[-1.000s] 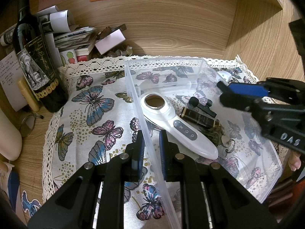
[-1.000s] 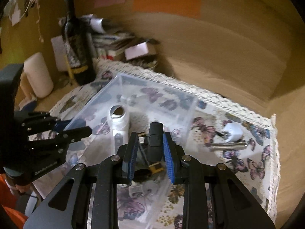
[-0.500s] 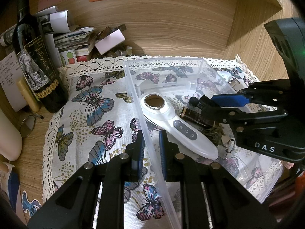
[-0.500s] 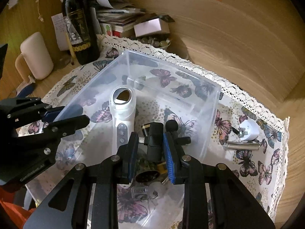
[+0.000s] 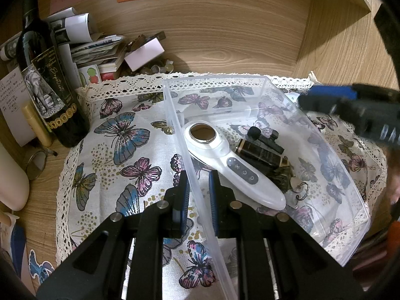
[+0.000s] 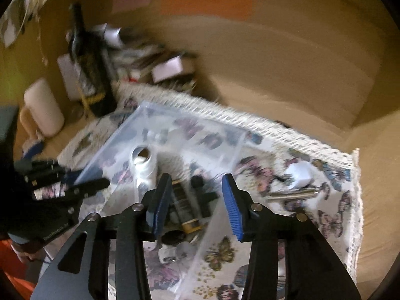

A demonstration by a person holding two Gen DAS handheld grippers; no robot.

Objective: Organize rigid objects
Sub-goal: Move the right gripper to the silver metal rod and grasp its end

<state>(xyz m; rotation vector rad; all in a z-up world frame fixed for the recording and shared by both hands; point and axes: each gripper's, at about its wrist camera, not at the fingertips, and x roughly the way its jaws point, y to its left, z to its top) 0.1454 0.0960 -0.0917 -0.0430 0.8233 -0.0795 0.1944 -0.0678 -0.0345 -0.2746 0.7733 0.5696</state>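
Observation:
A clear plastic bin (image 5: 262, 82) sits on the butterfly cloth. In it lie a white handheld device (image 5: 232, 165), a dark brown tube (image 5: 262, 153), a small black microphone (image 5: 265, 138) and some small trinkets. My left gripper (image 5: 198, 190) is shut on the bin's left wall (image 5: 190, 165). My right gripper (image 6: 196, 187) is open and empty above the bin's right side; it also shows, blurred, at the right of the left wrist view (image 5: 350, 107). The black microphone (image 6: 202, 195) lies below it in the bin.
A white plug (image 6: 300, 173) and a metal bar (image 6: 291, 195) lie on the cloth right of the bin. A wine bottle (image 5: 47, 85), a paper stack (image 5: 95, 50) and a pink box (image 5: 145, 53) stand at the back left. Wooden walls close the back and right.
My right gripper let go of the black microphone inside the bin, opened and rose back up. My left gripper stayed clamped on the bin wall.

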